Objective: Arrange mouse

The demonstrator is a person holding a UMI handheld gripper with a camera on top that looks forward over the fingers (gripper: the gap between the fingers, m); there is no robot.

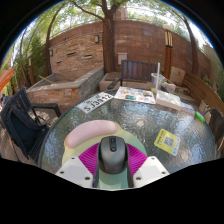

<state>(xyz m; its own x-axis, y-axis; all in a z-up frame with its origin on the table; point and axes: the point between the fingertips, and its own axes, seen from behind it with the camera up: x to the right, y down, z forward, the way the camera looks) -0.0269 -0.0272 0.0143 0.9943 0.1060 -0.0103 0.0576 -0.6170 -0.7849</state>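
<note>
The tongs (112,172) are clenched on the mouse (112,153): both magenta pads (91,157) press against its flanks, one at each side, with no gap showing. The mouse is dark grey with a lighter scroll wheel, pointing straight ahead along the fingers, and it sits over the near edge of a round glass table (150,120). I cannot tell whether its underside touches the glass or hangs just above it. Just beyond the mouse lies a pale green mat with a pink patch (92,131) on it. Toward the table's right edge rests a small yellow-green packet (167,141). Past the far edge stand a brick wall (140,45) and a cluttered bench (135,96).
</note>
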